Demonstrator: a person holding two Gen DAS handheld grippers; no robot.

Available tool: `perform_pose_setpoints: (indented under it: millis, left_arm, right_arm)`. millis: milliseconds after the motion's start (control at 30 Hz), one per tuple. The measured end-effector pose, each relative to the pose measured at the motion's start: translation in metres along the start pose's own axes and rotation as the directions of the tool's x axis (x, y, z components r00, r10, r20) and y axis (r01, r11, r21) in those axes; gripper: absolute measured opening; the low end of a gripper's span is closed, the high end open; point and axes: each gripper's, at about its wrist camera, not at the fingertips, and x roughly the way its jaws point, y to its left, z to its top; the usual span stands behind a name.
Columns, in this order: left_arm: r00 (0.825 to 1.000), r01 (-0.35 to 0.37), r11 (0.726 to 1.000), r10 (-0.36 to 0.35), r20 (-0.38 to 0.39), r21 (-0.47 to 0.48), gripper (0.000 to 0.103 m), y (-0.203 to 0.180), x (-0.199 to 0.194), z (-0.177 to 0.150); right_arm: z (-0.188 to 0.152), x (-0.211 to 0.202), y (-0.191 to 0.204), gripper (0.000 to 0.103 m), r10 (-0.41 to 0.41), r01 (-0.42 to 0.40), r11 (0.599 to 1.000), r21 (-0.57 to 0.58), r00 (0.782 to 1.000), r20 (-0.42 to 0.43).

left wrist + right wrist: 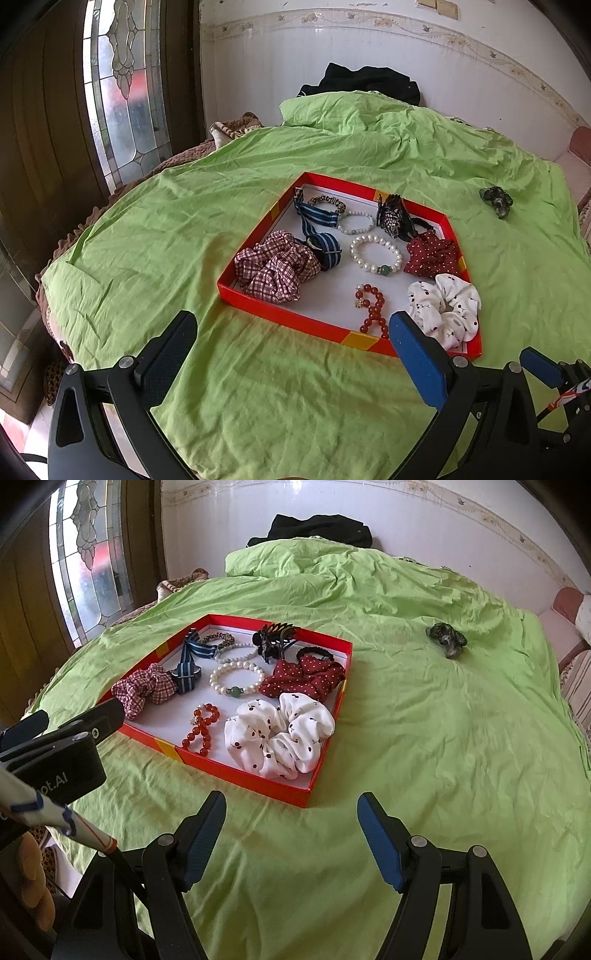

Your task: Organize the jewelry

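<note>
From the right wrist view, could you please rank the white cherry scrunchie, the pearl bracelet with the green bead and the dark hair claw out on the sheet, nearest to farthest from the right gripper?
1. White cherry scrunchie, tray's near corner.
2. Pearl bracelet, mid-tray.
3. Dark hair claw, far right on the sheet, away from the right gripper.

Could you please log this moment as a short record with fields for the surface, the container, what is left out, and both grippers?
surface: green sheet
container: red tray, holding scrunchies, bracelets and a claw clip
left out: dark hair clip on the sheet, right of the tray
left gripper: open, empty, near the tray's front edge
right gripper: open, empty, over bare sheet
</note>
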Motion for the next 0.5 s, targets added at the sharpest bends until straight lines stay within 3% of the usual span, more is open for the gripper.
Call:
perform_pose_setpoints:
  millis: [500]
  left_arm:
    - [0.999, -0.025, 0.999, 0.026, -0.029, 0.024, 0.103, -0.0044, 0.0099, -0.0038]
  right_arm:
    - [0.0036, 0.0026, 0.0005, 0.079, 0.005, -0.005, 1.0, -0.01, 1.0, 0.006]
